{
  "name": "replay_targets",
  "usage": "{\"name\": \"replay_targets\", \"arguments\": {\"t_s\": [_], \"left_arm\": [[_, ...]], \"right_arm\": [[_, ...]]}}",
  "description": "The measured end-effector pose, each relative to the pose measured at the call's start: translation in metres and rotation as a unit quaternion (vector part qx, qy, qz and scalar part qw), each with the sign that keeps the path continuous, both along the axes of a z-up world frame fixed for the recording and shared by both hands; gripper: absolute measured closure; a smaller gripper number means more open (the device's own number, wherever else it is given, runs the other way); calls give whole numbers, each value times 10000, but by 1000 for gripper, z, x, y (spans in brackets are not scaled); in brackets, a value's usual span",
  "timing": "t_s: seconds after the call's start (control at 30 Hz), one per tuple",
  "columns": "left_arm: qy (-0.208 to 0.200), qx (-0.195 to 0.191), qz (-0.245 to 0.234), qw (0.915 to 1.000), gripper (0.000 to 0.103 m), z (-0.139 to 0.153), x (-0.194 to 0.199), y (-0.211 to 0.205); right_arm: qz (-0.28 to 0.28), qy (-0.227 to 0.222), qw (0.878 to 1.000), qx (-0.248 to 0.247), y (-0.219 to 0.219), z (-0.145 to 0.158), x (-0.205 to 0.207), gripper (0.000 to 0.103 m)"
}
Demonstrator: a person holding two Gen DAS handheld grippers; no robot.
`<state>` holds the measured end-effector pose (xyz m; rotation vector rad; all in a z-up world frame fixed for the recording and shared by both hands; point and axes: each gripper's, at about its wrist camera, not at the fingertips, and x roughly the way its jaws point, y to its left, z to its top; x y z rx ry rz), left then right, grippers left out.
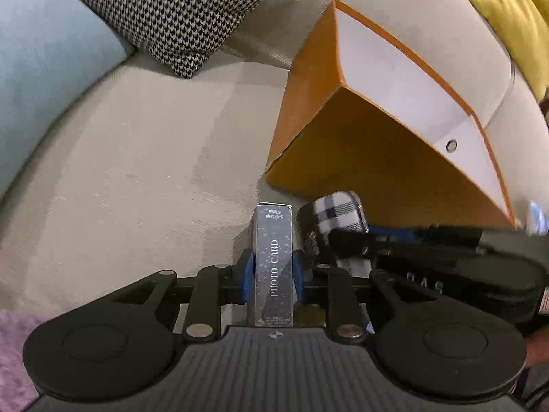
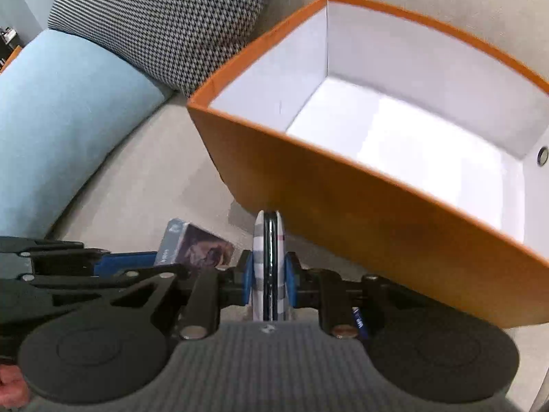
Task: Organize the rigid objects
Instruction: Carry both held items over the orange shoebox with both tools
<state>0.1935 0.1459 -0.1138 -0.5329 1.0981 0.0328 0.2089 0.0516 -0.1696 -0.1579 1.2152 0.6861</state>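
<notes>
My left gripper (image 1: pixel 273 274) is shut on a slim silver-blue box marked PHOTO CARD (image 1: pixel 273 257), held upright between the blue pads above the sofa seat. My right gripper (image 2: pixel 268 274) is shut on a flat plaid case (image 2: pixel 268 261) with a dark seam, held edge-on. In the left wrist view the plaid case (image 1: pixel 338 211) and the right gripper (image 1: pixel 429 257) sit just right of the card box. In the right wrist view the card box (image 2: pixel 195 245) and left gripper (image 2: pixel 113 261) show at lower left. An open orange box (image 2: pixel 343 206) with a white inside stands just beyond both.
The orange box (image 1: pixel 343 144) rests on a beige sofa seat (image 1: pixel 137 171). A houndstooth cushion (image 1: pixel 164 10) and a light blue cushion (image 1: pixel 44 68) lean at the back left. A yellow cushion (image 1: pixel 511 17) lies at the right, purple fabric (image 1: pixel 13 353) at the lower left.
</notes>
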Motion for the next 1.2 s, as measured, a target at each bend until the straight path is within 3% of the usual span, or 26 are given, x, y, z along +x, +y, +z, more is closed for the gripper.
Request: {"name": "replay_targets", "arguments": {"t_s": [0.07,0.23,0.27,0.53,0.83,1.03,1.2], "left_arm": [[31,-167,72,9998,74,-4,2,2],[185,189,136,9996,78,-13,7,-1],[112,77,153,9998,78,-13,5,0],[-214,79,185,9996,78,7,-6,1],[-1078,249,-22,9939,78,90,-16,-1],[-1504,102,-402,9878,78,137,17,-7],[-1592,59,-671,9849,78,150,60,-18]], "right_arm": [[-92,66,9999,65,-5,1,2,81],[-247,74,9997,24,9,-7,3,74],[-264,63,9996,7,9,-7,2,74],[-230,46,9994,270,2,-1,-4,85],[-127,-715,9947,725,-24,78,-28,86],[-303,-1275,9856,1067,-48,143,-19,86],[-572,-1645,9807,888,-57,159,3,86]]}}
